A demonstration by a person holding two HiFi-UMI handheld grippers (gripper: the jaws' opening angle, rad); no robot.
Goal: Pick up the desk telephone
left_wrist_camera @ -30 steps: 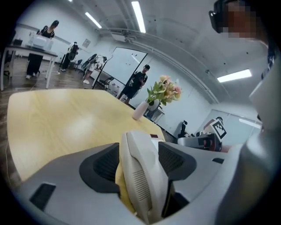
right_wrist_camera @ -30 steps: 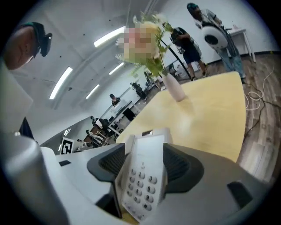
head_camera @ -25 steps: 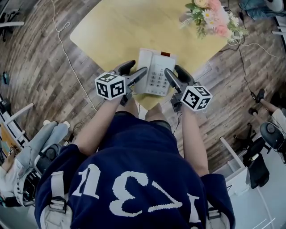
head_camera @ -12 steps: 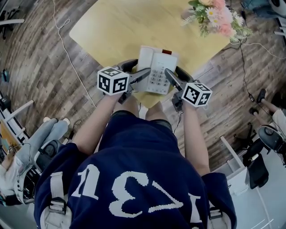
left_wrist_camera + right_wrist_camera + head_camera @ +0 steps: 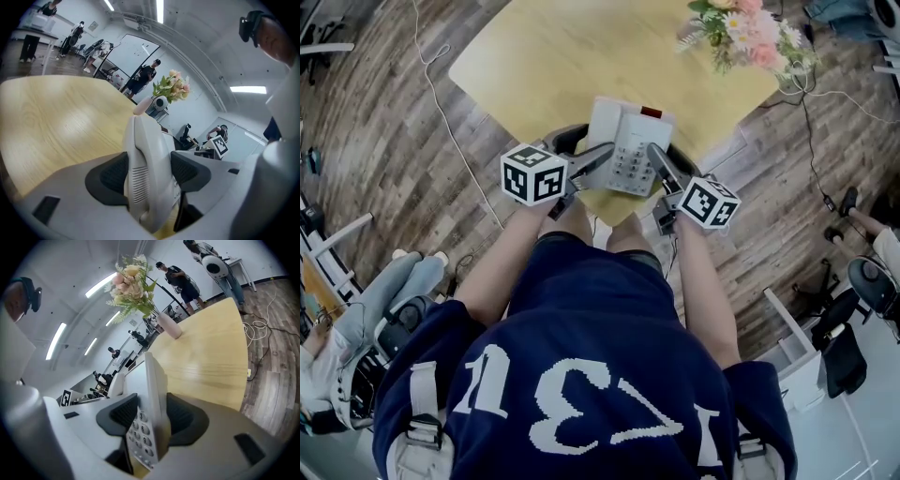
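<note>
The white desk telephone (image 5: 628, 141) lies at the near corner of the yellow table (image 5: 572, 56). My left gripper (image 5: 581, 150) straddles its left side. In the left gripper view both dark pads (image 5: 110, 176) press on the handset (image 5: 143, 159). My right gripper (image 5: 668, 161) sits on the phone's right edge. Its jaws are closing with the keypad edge (image 5: 151, 394) between them, and both pads (image 5: 183, 414) touch it, one on the key face and one on the underside.
A vase of pink and white flowers (image 5: 745, 33) stands at the table's far right corner. Cables trail over the wooden floor (image 5: 441, 122) on both sides. A seated person (image 5: 356, 319) is at the lower left, and office chairs stand at the right.
Both grippers have edged in onto the phone's sides. The right gripper has rolled a little and its jaws have narrowed onto the phone's edge. The phone has stayed in place.
</note>
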